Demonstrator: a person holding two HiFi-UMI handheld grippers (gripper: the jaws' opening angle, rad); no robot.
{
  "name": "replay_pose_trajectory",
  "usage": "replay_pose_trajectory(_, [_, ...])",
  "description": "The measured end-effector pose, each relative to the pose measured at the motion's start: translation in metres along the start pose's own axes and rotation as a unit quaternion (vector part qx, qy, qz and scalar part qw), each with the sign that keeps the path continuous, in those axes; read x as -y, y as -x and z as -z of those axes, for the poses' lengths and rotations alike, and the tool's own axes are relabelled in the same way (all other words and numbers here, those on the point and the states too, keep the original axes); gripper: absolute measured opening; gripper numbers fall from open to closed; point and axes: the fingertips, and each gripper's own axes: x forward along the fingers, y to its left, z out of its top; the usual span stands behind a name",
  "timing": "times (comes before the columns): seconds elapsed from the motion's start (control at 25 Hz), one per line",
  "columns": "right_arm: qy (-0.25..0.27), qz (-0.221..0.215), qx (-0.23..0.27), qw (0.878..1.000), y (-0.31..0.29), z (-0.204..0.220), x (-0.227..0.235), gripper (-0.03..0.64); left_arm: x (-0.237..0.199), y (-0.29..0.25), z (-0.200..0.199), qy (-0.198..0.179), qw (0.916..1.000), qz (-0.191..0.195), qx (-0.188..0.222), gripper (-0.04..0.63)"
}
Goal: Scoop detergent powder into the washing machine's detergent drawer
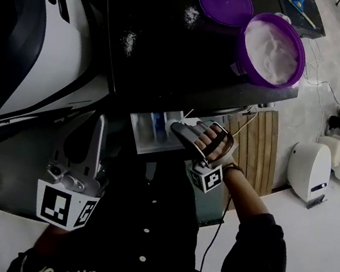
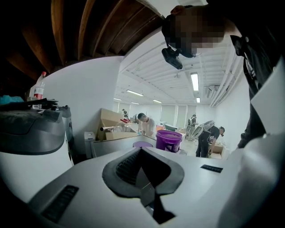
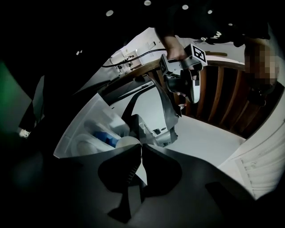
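Head view: the detergent drawer (image 1: 146, 136) stands pulled out from the front of the washing machine (image 1: 172, 48), just under its dark top, white with a blue insert showing inside. The right gripper (image 1: 176, 127) is right at the drawer's open compartments, jaws pressed together. In the right gripper view a pale rounded shape (image 3: 119, 141) sits at the very tips, over the drawer, and I can't tell whether it's pinched. The left gripper (image 1: 99, 131) hangs at lower left, apart from the drawer, jaws together too, with nothing between them. Up on the machine's top the purple tub (image 1: 243, 51) of white powder stands open, its purple lid (image 1: 226, 3) lying just beside it, with specks of spilled powder (image 1: 129, 41) nearby.
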Motion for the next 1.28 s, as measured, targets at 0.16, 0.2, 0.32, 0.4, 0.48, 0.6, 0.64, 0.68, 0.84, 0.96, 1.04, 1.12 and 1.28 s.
replay_pose_trajectory(0.16, [0.006, 0.015, 0.012, 1.0, 0.001, -0.005, 0.009, 0.035, 0.005, -0.001, 0.003, 0.0, 1.0, -0.003, -0.004, 0.005])
replay_pose_trajectory(0.2, [0.006, 0.019, 0.014, 1.0, 0.002, -0.006, 0.011, 0.035, 0.006, -0.001, 0.004, -0.001, 1.0, -0.004, -0.004, 0.005])
replay_pose_trajectory(0.32, [0.009, 0.025, 0.02, 0.999, 0.002, -0.007, 0.013, 0.035, 0.008, -0.001, 0.005, 0.0, 1.0, -0.008, -0.006, 0.005])
replay_pose_trajectory(0.4, [0.01, 0.026, 0.023, 0.999, 0.0, -0.008, 0.011, 0.035, 0.009, -0.001, 0.006, 0.0, 0.9999, -0.01, -0.007, 0.005])
replay_pose_trajectory(0.48, [0.008, 0.026, 0.025, 0.999, 0.0, -0.008, 0.011, 0.035, 0.01, -0.002, 0.006, 0.001, 0.9999, -0.01, -0.007, 0.005])
replay_pose_trajectory(0.6, [0.003, 0.032, 0.023, 0.999, 0.002, -0.007, 0.012, 0.035, 0.012, -0.002, 0.005, 0.0, 0.9999, -0.01, -0.005, 0.005])
replay_pose_trajectory(0.64, [0.001, 0.035, 0.022, 0.999, 0.002, -0.007, 0.013, 0.035, 0.012, -0.002, 0.005, 0.0, 0.9999, -0.01, -0.006, 0.005])
replay_pose_trajectory(0.68, [-0.001, 0.037, 0.021, 0.999, 0.003, -0.005, 0.013, 0.035, 0.012, -0.003, 0.005, 0.0, 0.9999, -0.011, -0.006, 0.005])
replay_pose_trajectory(0.84, [-0.014, 0.036, 0.019, 0.999, 0.004, -0.001, 0.015, 0.035, 0.012, -0.004, 0.006, -0.001, 0.9999, -0.011, -0.009, 0.005])
replay_pose_trajectory(0.96, [-0.025, 0.031, 0.012, 0.999, 0.002, 0.004, 0.013, 0.035, 0.014, -0.006, 0.007, 0.0, 0.9999, -0.009, -0.011, 0.005])
replay_pose_trajectory(1.04, [-0.035, 0.026, 0.006, 0.999, 0.001, 0.006, 0.01, 0.035, 0.015, -0.007, 0.007, 0.0, 0.9999, -0.008, -0.01, 0.005])
replay_pose_trajectory(1.12, [-0.049, 0.013, 0.005, 0.999, -0.001, 0.005, 0.005, 0.035, 0.015, -0.008, 0.006, -0.001, 0.9999, -0.009, -0.009, 0.005])
replay_pose_trajectory(1.28, [-0.085, -0.014, -0.009, 0.996, -0.006, 0.003, 0.004, 0.035, 0.014, -0.01, 0.002, 0.0, 1.0, -0.009, -0.004, 0.005])
